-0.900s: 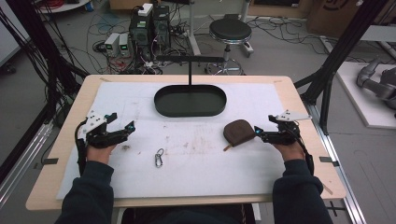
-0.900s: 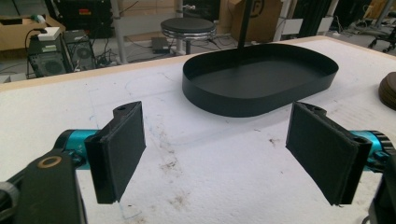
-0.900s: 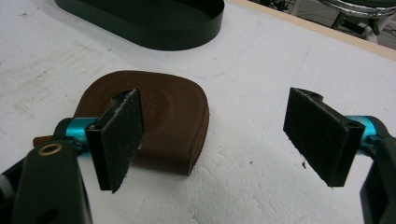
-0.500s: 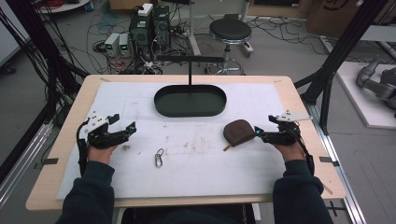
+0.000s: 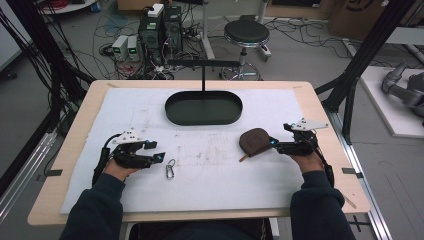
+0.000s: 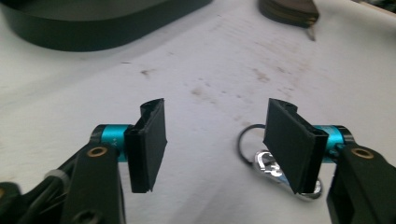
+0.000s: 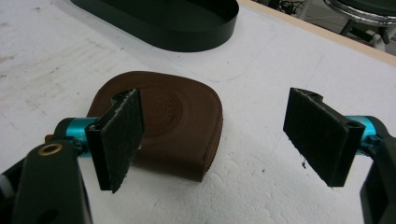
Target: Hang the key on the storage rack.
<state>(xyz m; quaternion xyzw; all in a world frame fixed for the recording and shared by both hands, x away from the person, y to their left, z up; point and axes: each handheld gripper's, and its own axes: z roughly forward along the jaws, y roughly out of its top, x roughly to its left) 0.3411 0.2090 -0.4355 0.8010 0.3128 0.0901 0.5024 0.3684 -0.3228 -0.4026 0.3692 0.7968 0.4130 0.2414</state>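
A small silver carabiner on a dark ring (image 5: 170, 170) lies on the white mat, just right of my left gripper (image 5: 154, 151), which is open and holds nothing. In the left gripper view the carabiner (image 6: 265, 161) peeks out from behind the right-hand jaw of the left gripper (image 6: 215, 128). A brown leather pouch (image 5: 253, 141) lies flat right of centre. My right gripper (image 5: 274, 144) points at its right edge, open. In the right gripper view the pouch (image 7: 177, 126) lies behind the left-hand jaw of the right gripper (image 7: 215, 128), not gripped.
A black oval tray (image 5: 171, 107) with a T-shaped stand rising behind it sits at the back centre of the mat (image 5: 210, 190); its wall (image 6: 70, 39) (image 7: 187, 39) shows in both gripper views. The wooden table edge (image 5: 327, 130) borders the mat.
My left gripper has shifted right and a little nearer the person, closing in on the carabiner. The right gripper, pouch and carabiner have stayed put.
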